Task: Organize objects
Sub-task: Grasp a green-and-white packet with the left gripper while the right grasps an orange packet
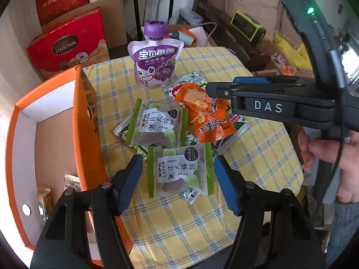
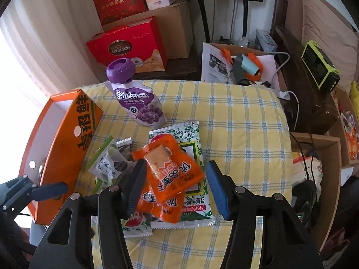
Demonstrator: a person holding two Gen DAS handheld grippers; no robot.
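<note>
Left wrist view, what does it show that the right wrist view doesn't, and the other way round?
Only the left wrist view looks inside the orange box, where a few wrapped snacks lie, and shows the right hand. Only the right wrist view shows the brown carton beside the table. Both show the purple pouch standing upright, the orange packet, and both grippers open, left gripper and right gripper.

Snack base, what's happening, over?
Left gripper open around plum pack. Right gripper open over orange pack. Box beside, nothing blocking.
</note>
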